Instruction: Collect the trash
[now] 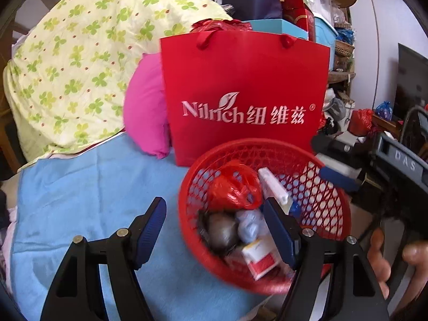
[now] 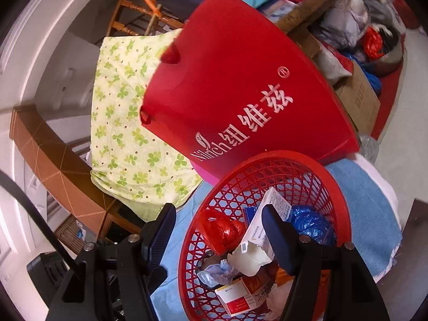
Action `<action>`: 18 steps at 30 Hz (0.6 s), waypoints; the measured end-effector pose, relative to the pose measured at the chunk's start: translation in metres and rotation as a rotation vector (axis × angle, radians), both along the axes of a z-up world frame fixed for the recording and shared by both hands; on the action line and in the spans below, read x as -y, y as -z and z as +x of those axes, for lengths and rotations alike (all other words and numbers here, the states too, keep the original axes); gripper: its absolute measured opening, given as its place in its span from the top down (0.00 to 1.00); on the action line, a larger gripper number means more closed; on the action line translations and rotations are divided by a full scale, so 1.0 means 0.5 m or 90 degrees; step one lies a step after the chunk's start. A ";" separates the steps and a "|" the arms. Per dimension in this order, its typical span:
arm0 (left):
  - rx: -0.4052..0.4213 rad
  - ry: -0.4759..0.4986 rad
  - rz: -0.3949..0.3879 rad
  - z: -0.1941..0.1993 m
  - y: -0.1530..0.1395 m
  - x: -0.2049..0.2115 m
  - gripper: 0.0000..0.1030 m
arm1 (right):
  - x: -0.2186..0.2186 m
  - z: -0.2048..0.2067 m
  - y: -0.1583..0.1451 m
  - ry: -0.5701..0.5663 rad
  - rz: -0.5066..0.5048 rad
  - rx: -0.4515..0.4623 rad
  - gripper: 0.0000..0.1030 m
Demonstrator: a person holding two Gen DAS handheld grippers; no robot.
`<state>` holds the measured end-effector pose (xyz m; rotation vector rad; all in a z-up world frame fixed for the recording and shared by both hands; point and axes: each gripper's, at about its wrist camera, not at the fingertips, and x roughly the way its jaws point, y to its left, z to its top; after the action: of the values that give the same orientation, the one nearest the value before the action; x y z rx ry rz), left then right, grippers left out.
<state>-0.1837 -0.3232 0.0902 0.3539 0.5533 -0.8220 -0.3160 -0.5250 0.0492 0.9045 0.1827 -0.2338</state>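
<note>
A red mesh basket (image 1: 331, 200) is seen at lower right on a blue towel (image 1: 88, 187) — inside lie a red plastic bag (image 1: 235, 187), cartons and wrappers. Both grippers — left gripper (image 1: 215, 230), right gripper (image 2: 218, 230) — are held over it, jaws wide, nothing gripped.

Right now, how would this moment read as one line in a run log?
stage: trash dropped in | container: red plastic mesh basket on blue cloth | left gripper: open, astride rim | right gripper: open, astride rim | holding: nothing
</note>
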 end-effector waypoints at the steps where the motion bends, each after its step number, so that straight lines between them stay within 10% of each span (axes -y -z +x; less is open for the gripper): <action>1: -0.002 -0.009 0.001 0.000 -0.004 -0.015 0.26 | -0.009 -0.002 -0.006 0.004 -0.015 -0.002 0.32; 8: 0.001 -0.066 0.000 -0.031 -0.050 -0.117 0.25 | -0.147 -0.043 -0.080 0.026 -0.247 -0.042 0.32; 18: 0.075 -0.125 -0.016 -0.087 -0.129 -0.229 0.22 | -0.288 -0.125 -0.165 0.003 -0.355 -0.136 0.32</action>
<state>-0.2274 -0.2087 0.1545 0.3171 0.4597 -0.6138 -0.3785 -0.3810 0.1319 0.3245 0.2951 -0.3633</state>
